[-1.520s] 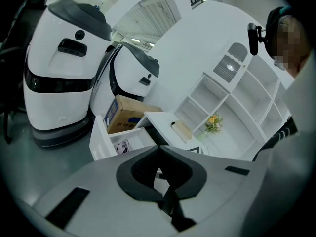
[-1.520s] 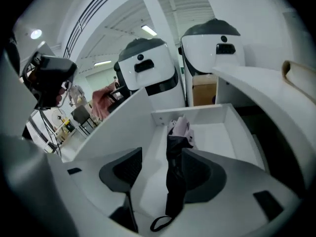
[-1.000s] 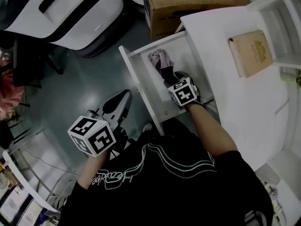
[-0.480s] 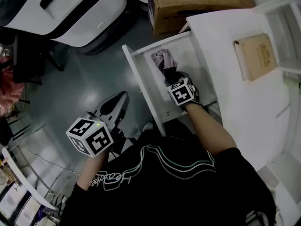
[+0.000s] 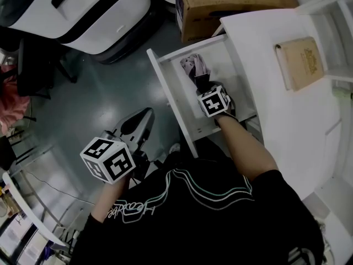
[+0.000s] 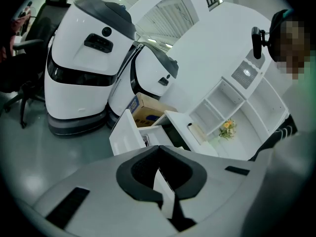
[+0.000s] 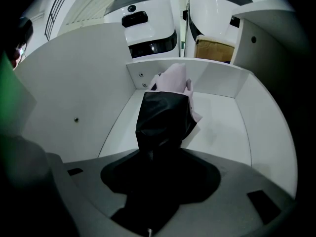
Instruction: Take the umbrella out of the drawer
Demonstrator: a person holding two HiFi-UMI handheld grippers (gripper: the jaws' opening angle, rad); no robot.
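The folded pink-and-black fabric umbrella [image 5: 194, 68] lay at the far end of the open white drawer [image 5: 168, 87], left of the white desk [image 5: 259, 54] bearing a tan rectangular book [image 5: 300, 62]; a brown cardboard box [image 5: 231, 4] stood behind.

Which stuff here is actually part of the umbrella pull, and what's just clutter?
In the job:
folded pink-and-black fabric umbrella
open white drawer holding it
right claw, closing around the umbrella's black end

Lying about:
brown cardboard box beyond the drawer
tan book on the white desk
two white rounded machines
left claw, shut and empty
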